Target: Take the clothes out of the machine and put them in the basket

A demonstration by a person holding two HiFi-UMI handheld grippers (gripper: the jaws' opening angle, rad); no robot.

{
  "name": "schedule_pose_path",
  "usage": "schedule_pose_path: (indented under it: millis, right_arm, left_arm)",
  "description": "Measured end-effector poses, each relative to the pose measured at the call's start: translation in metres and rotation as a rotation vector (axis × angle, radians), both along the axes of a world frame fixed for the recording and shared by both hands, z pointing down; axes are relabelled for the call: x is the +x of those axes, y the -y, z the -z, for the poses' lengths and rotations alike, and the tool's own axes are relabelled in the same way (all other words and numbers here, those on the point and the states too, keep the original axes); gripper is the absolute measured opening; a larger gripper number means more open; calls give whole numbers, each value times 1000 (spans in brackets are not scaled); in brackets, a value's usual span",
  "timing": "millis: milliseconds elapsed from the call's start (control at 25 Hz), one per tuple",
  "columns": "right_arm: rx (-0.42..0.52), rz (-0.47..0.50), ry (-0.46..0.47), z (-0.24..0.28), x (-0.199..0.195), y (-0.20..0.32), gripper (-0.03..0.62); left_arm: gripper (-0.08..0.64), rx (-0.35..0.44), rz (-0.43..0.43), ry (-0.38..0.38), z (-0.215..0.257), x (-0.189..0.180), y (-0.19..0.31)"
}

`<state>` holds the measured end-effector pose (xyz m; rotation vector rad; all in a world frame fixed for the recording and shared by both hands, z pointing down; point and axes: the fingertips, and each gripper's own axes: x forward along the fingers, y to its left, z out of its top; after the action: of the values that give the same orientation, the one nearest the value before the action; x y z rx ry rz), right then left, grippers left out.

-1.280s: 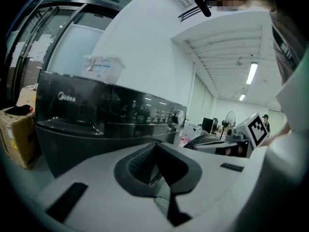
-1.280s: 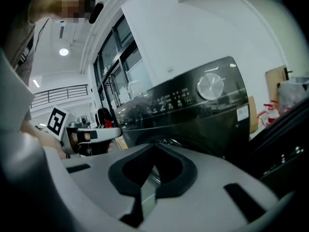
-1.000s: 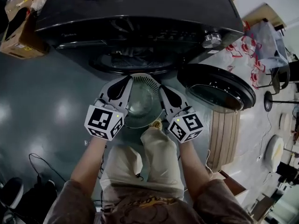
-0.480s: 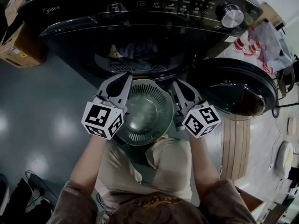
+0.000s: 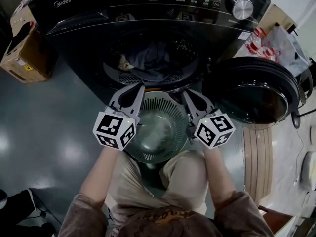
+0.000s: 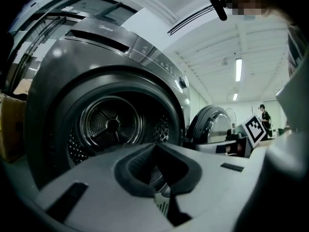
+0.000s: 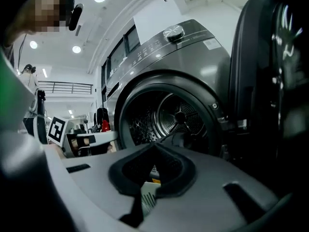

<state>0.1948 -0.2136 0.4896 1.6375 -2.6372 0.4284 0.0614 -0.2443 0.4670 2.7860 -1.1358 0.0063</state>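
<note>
A round grey slotted basket (image 5: 157, 130) hangs between my two grippers, just in front of the open drum. My left gripper (image 5: 138, 89) is shut on the basket's left rim, and a strip of that rim (image 6: 161, 204) shows between its jaws in the left gripper view (image 6: 154, 145). My right gripper (image 5: 187, 95) is shut on the right rim (image 7: 148, 195), seen likewise in the right gripper view (image 7: 154, 144). Dark bluish clothes (image 5: 154, 58) with a tan piece (image 5: 125, 63) lie inside the black washing machine (image 5: 89, 14). The basket has nothing in it.
The machine's round door (image 5: 256, 97) stands swung open to the right, close to my right gripper. A cardboard box (image 5: 23, 48) sits on the floor left of the machine. A ribbed wooden board (image 5: 257, 154) lies under the door. The person's knees are right behind the basket.
Both grippers and the basket have sunk in front of the machine. The drum opening and the clothes inside have come into fuller view. The grip on the basket is unchanged.
</note>
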Motion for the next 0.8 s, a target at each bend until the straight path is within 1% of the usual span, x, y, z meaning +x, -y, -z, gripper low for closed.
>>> schedule_pose_path:
  millis: [160, 440, 520, 560, 600, 720, 800]
  right_arm:
    - [27, -7, -14, 3, -4, -4, -3]
    - [43, -3, -35, 1, -11, -10, -3]
    - [59, -11, -22, 5, -10, -8, -4]
    - [64, -13, -11, 7, -10, -7, 12]
    - [64, -13, 1, 8, -10, -6, 77]
    - [53, -7, 25, 8, -13, -3, 210]
    - [53, 10, 32, 7, -19, 1, 332]
  left_arm:
    - [6, 22, 5, 5, 5, -4, -4]
    - [5, 11, 1, -8, 6, -11, -18]
    - [6, 13, 7, -13, 7, -12, -20]
    - [5, 14, 8, -14, 7, -13, -22]
    - [6, 14, 7, -14, 7, -13, -23]
    - [6, 8, 3, -14, 5, -14, -29]
    - [6, 3, 6, -15, 4, -17, -32]
